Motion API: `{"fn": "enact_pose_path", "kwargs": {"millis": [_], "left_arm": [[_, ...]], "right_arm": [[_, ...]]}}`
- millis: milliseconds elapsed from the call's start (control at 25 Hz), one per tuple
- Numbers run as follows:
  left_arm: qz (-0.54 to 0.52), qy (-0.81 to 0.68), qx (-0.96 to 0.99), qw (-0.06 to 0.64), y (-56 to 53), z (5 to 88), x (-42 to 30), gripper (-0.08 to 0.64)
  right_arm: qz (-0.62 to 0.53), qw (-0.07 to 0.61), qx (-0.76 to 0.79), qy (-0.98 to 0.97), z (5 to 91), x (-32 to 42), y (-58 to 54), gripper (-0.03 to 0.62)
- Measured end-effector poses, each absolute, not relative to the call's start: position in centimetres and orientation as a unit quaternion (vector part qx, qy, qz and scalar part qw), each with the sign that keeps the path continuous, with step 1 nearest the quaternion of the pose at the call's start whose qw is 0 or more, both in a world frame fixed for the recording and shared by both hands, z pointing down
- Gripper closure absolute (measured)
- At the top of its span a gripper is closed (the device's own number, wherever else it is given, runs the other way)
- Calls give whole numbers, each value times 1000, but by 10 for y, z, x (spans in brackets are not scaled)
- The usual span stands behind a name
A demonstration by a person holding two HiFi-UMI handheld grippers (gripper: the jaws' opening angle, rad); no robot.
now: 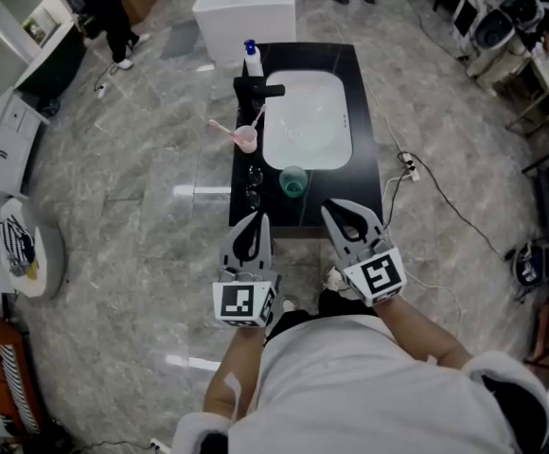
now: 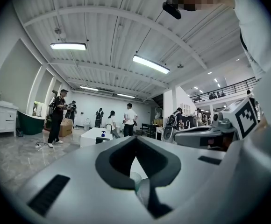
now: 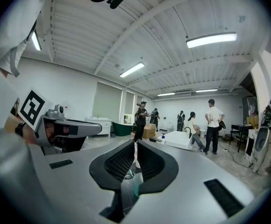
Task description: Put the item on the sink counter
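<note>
1. Green cup [image 1: 293,181]: it stands upright on the sink counter [image 1: 369,173], near the front edge and just beside the white basin [image 1: 305,121]. Neither gripper touches it. I judge the placing done.
2. Left gripper [image 1: 258,218]: its jaws are pressed together with nothing between them. I hold it level, just short of the counter's front edge.
3. Right gripper [image 1: 334,208]: its jaws are likewise together and empty. The tip points toward the cup, near it but apart.
4. Reason for posture, as I judge it: closed jaws held clear of the edge cannot snag or tip a light cup.
5. Materials: the cup is translucent green, round and open-topped, probably thin plastic. The counter is a glossy black slab that reflects light. The basin is a smooth white rounded rectangle.
6. Outward: a pink cup [image 1: 245,138] holding a toothbrush [image 1: 223,128] sits left of the basin. Behind it are a black faucet [image 1: 256,91] and a white pump bottle [image 1: 253,60]. The floor is grey and veined like marble.
</note>
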State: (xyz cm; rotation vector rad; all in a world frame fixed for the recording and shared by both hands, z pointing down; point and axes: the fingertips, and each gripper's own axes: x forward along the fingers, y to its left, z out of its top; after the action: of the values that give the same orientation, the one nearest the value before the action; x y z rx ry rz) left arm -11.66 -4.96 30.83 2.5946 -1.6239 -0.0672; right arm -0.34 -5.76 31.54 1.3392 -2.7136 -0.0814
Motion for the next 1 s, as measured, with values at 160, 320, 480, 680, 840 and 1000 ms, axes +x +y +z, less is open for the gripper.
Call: {"fn": "enact_pose_path", "kwargs": {"millis": [160,320,480,680,840,1000], "left_arm": [[-25,-527,848,42,-53,312,-115,557],[-29,-528,847,51,-58,314,-114,557],[-28,-525,849,54,-59,314,-109,557],[-26,-526,848,52,-61,314,-109,557],[-26,-525,850,49,-64,311,-108,557],[-27,-528,847,44,-67,306,-111,557]], "right_arm": [[-23,57,438,-897,316,-5,-57,552],[-24,57,436,-898,314,-6,-58,552],[-25,60,434,-899,314,-4,-62,552],[-27,57,438,-897,308,-1,-70,552],[-29,57,441,-895,306,3,-74,552],[-32,57,434,-899,303,0,-74,552]]}}
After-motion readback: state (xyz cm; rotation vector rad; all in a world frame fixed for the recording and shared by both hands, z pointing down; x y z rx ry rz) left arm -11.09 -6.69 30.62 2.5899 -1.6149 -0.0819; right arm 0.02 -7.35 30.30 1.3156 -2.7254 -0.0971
